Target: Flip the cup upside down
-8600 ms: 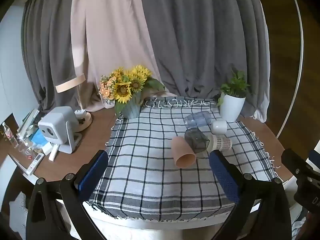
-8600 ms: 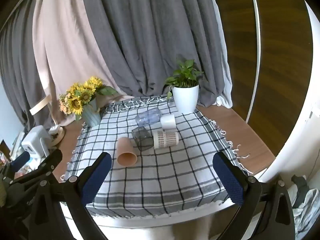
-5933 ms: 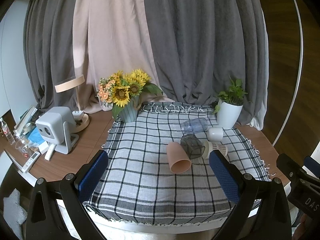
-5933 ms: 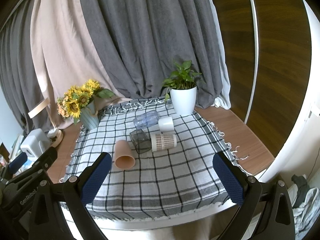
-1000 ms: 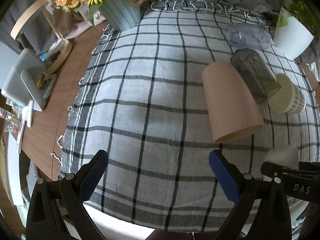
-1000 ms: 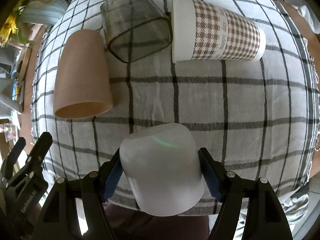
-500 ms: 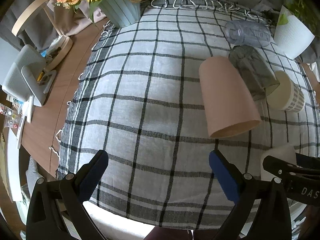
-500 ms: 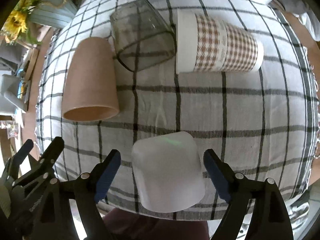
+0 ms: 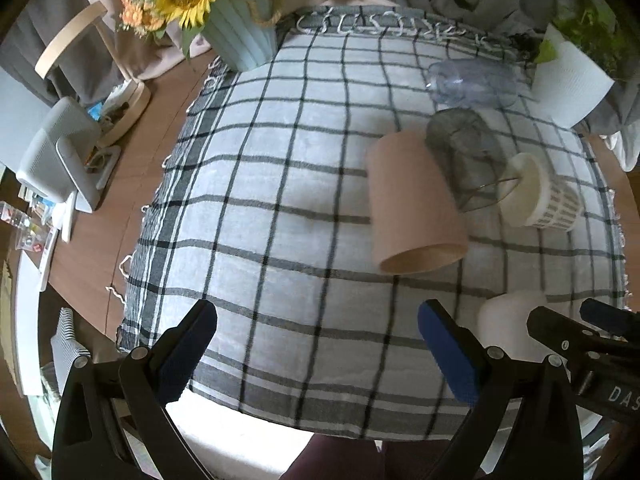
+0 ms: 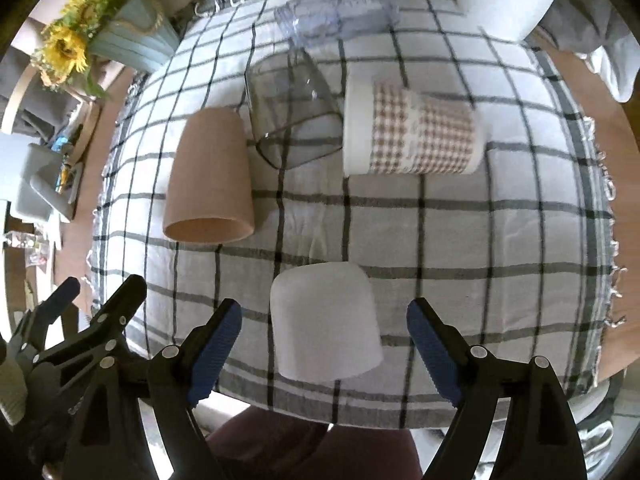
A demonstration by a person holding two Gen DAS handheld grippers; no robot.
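Standing mouth-down on the checked grey cloth (image 10: 460, 240), the small frosted white plastic cup (image 10: 325, 322) sits untouched between the spread-apart right claw (image 10: 324, 346); left claw (image 9: 318, 350) likewise gapes empty.

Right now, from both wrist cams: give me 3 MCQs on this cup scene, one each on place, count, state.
1. Where is the white cup?
A. between the right gripper's open fingers
B. beside the flower vase
C. off the cloth

2. How many cups lie on their sides?
A. two
B. four
C. six

3. The left gripper is:
A. shut on the tan cup
B. open, holding nothing
C. out of view

Answers:
1 A, it stands mouth-down between the right gripper pads, touching neither.
2 B, tan cup, grey glass, clear cup, houndstooth cup.
3 B, only checked cloth shows between its fingers.
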